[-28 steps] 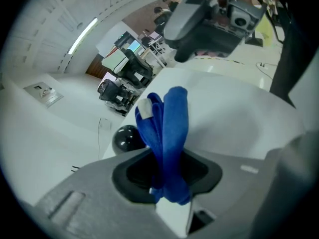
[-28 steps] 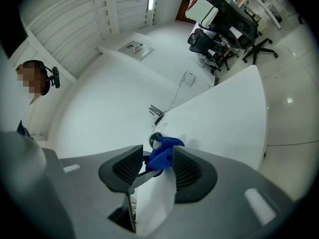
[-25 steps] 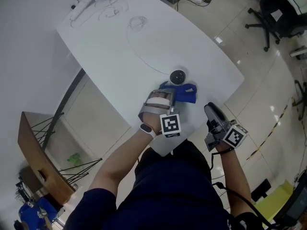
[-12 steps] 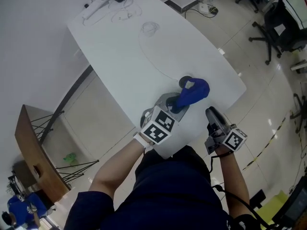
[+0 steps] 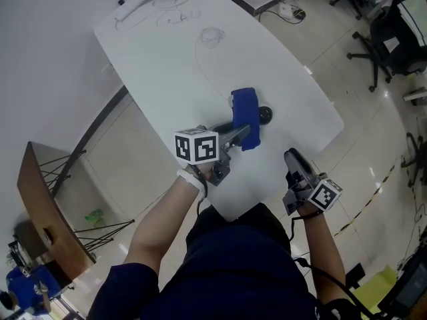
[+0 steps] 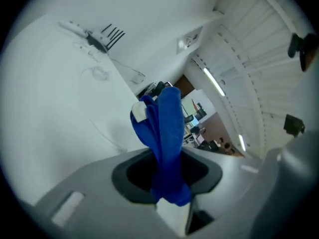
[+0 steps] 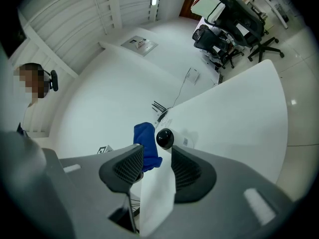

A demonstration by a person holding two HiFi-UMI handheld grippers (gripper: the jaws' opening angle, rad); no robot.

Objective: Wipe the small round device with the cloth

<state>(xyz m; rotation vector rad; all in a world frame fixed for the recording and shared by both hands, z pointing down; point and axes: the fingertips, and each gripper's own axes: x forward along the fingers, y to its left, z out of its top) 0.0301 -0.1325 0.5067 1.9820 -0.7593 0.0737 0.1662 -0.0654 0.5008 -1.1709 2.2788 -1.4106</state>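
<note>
Clamping the blue cloth (image 6: 167,133), the left gripper (image 5: 235,137) has its jaws closed on the lower folds. The rest of the fabric stands up past the tips and looks lifted clear of the surface. Just beyond it, the small round device (image 5: 265,115) sits on the white table (image 5: 167,52) near the front edge, and in the head view the cloth partly covers it. The right gripper (image 5: 293,159) hangs off the table's near edge with jaws apart and nothing between them. Its own view lines the device up beyond the tips. For a good wipe, I'd bring the free fold down onto the dome, press lightly and sweep across. The device looks light and may slide, so the right gripper could steady it.
</note>
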